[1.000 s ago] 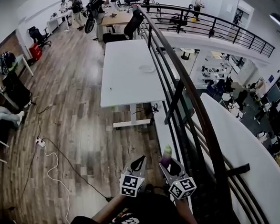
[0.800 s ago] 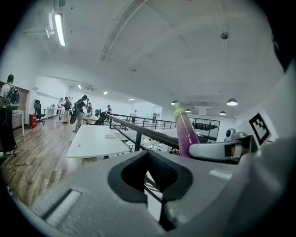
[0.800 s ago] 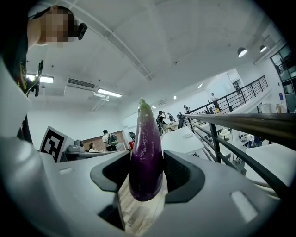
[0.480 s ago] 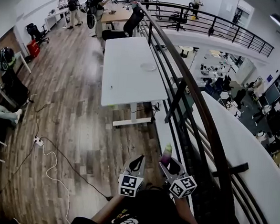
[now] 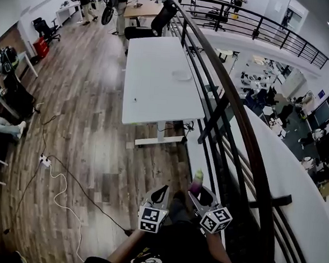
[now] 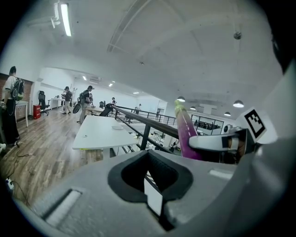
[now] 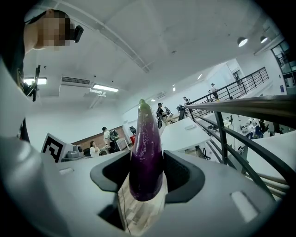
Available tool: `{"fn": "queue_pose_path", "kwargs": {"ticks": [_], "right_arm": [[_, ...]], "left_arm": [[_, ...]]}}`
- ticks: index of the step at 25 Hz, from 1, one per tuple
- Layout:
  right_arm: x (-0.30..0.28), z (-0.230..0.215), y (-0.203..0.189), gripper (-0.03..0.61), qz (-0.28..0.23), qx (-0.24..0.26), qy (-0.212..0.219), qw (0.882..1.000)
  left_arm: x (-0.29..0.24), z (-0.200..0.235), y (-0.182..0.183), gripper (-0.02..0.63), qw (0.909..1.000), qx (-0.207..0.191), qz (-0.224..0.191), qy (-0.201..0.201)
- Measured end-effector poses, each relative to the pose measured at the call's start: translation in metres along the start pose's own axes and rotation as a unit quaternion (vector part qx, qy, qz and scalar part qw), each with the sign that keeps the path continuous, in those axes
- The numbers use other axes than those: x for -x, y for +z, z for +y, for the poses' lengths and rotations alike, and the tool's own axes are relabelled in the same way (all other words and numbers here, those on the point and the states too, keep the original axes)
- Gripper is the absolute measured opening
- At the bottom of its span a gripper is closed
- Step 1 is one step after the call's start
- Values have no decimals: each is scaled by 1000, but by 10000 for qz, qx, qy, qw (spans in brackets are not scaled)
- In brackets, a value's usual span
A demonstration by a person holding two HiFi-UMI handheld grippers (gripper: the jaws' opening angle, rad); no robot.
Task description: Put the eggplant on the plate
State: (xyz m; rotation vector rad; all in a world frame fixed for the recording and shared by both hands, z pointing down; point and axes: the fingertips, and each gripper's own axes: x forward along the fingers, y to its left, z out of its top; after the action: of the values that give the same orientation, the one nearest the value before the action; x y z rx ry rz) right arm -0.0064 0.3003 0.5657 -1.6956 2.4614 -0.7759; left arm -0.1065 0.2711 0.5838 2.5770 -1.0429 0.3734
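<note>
The white table has slid lower and nearer in the head view since a second ago. The right gripper is clamped on the eggplant (green tip up), which stands upright beside the black railing. The left gripper has its jaws together on nothing. The plate lies on that table, well apart from the eggplant.
</note>
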Motion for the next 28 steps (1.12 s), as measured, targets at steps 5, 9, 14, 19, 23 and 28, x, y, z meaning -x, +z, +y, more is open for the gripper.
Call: {"fn": "queue_pose_path", "kwargs": {"ticks": [5,9,14,19,23,28], "right_arm": [[-53,-48,33,221,32,108,81,9999],[-84,-87,77,221,-67,204,221,9995],[-118,-129,103,221,-25,204,479,9986],[-158,-165,130,221,90,190,624,9978],[-200,-185,143,221,143,85,594,9981],[-268,-215,157,221,333,14,404,9986]], "left_arm": [[-66,21,26,5,10000,28,11,-48],[-127,22,67,5,9998,-148,-71,-88],[-192,29,100,5,9993,-311,-179,76],[-238,52,126,5,9992,-298,-141,245],[-281,83,136,5,9996,-226,-21,182],[-344,128,164,5,9998,-199,48,-62]]}}
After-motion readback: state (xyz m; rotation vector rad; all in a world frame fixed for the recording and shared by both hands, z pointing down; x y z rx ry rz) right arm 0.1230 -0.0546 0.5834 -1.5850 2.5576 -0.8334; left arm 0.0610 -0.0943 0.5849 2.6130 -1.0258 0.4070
